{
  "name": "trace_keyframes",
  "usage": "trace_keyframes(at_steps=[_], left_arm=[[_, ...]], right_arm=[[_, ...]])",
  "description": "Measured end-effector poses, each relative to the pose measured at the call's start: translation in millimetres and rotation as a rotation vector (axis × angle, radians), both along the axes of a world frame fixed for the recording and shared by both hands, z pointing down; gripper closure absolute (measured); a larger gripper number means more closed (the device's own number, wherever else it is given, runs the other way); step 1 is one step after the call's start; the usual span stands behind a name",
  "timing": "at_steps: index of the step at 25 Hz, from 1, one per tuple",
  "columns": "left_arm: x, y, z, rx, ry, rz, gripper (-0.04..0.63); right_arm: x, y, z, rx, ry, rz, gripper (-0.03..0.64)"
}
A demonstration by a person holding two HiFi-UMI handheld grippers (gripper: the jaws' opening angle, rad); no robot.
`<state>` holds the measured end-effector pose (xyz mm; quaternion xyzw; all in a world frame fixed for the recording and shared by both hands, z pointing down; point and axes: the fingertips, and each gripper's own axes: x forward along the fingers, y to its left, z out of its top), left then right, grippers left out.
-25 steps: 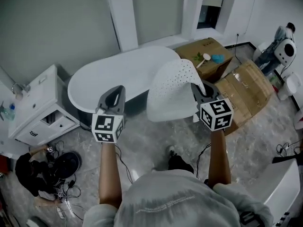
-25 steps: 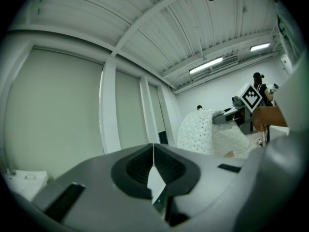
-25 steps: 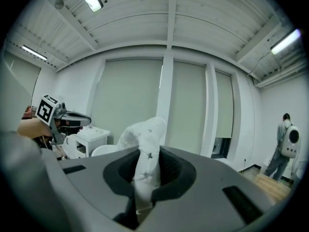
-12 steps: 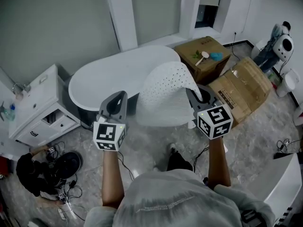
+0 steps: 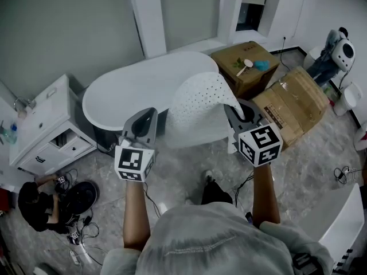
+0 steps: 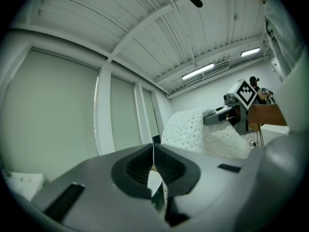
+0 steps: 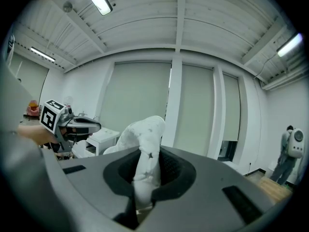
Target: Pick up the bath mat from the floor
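The white perforated bath mat (image 5: 200, 110) hangs in the air, off the floor, in front of the bathtub's near end. My right gripper (image 5: 236, 110) is shut on the mat's right edge; in the right gripper view a fold of the mat (image 7: 145, 144) stands pinched between the pads. My left gripper (image 5: 148, 118) is held up to the left of the mat, a small gap away from its edge. Its jaws meet in a thin seam (image 6: 153, 151) with nothing between them. The left gripper view shows the mat (image 6: 193, 129) and the right gripper (image 6: 219, 117) to its right.
A white bathtub (image 5: 132, 87) lies behind the mat. Cardboard boxes (image 5: 243, 67) (image 5: 292, 105) stand to the right, a white cabinet (image 5: 43, 130) to the left. A person (image 5: 34, 202) crouches at lower left among cables. Another person (image 5: 335, 53) stands far right.
The right gripper and the mat have shifted left, in front of the tub's end. The left gripper has crept slightly right and nearer the mat. Both stay shut.
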<state>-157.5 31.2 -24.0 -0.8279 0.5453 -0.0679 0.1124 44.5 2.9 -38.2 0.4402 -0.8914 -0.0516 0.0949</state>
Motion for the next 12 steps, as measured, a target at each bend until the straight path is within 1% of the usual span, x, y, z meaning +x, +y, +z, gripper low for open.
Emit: trace_keyframes(at_steps=[5,12], left_arm=[[2.8,-1.5,10.0,-0.039,0.010,0.013,0.577],[8.4,-2.8,13.1,-0.052,0.023,0.025,0.577]], right_arm=[[1.7,-0.5,4.3,-0.008,0.007,0.002,0.574],[6.9,-0.8,8.8,-0.015,0.008,0.000,0.574]])
